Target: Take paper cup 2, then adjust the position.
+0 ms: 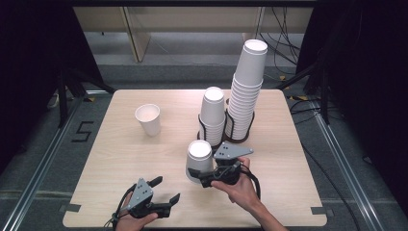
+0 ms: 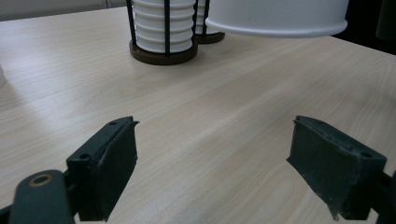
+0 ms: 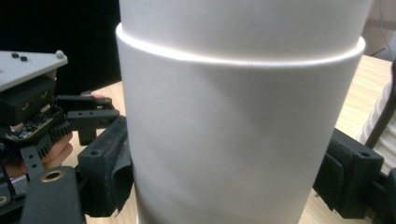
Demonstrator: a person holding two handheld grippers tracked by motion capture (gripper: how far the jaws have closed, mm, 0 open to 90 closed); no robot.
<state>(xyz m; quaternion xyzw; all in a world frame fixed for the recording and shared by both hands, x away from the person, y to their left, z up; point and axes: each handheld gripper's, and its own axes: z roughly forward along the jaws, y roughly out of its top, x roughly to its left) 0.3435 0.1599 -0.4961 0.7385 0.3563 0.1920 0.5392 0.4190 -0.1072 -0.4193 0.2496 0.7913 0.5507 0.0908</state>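
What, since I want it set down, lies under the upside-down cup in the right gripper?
Bare table; the cup, clamped in the right gripper, hangs clear above it. The cup's inside is hidden.

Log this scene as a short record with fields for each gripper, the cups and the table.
right gripper: shut on upside-down paper cup, held above the table
left gripper: jaws apart, nothing between them
upright cup: stands alone at the left, mouth up
cup stacks: short stack and tall stack, upside down in black wire holders
table: light wood
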